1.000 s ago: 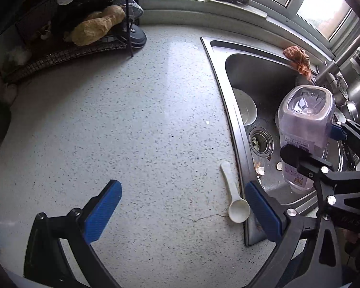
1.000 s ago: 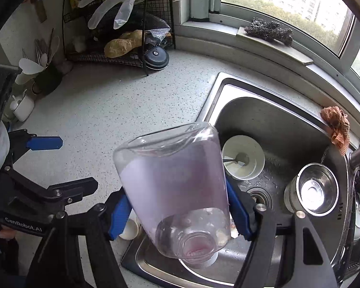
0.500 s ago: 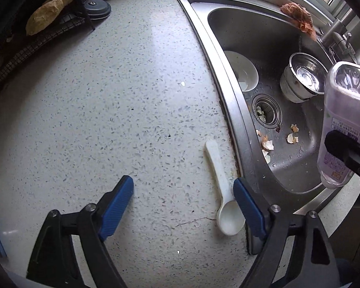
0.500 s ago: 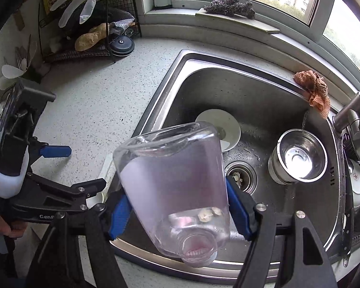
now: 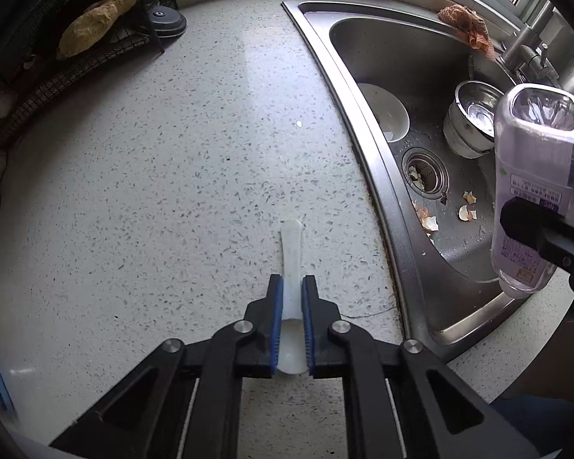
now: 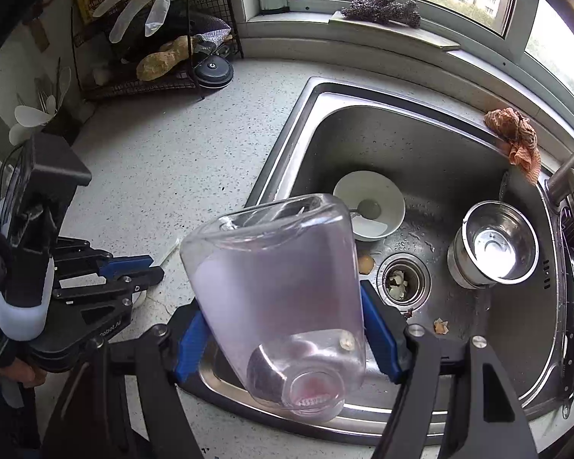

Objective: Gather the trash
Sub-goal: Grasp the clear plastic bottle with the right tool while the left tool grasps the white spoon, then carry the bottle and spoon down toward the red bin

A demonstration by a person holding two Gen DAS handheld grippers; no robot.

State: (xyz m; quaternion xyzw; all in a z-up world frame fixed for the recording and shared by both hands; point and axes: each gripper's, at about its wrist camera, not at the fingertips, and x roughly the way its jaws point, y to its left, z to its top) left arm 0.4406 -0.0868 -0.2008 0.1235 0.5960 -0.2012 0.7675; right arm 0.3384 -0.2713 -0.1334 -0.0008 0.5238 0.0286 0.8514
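Observation:
My left gripper [image 5: 291, 290] is shut on a white plastic spoon [image 5: 292, 256] that lies on the speckled counter near the sink edge; its handle points away from me. My right gripper [image 6: 287, 329] is shut on a clear, empty plastic bottle [image 6: 279, 290], held upside down above the front rim of the sink. The bottle also shows in the left wrist view [image 5: 535, 191]. Eggshell bits [image 5: 428, 222] lie on the sink floor around the drain [image 5: 424, 172]. The left gripper shows in the right wrist view [image 6: 130, 267].
The steel sink [image 6: 421, 145] holds a white bowl [image 6: 369, 206] and a steel bowl [image 6: 497, 244]. An orange rag [image 6: 514, 134] hangs on its far rim. A wire rack [image 6: 153, 72] with a glove and a sponge stands at the back left. The tap [image 5: 528, 46] is at the right.
My left gripper moved right over the spoon and closed on it. My right gripper with the bottle shifted slightly; the bottle stays gripped.

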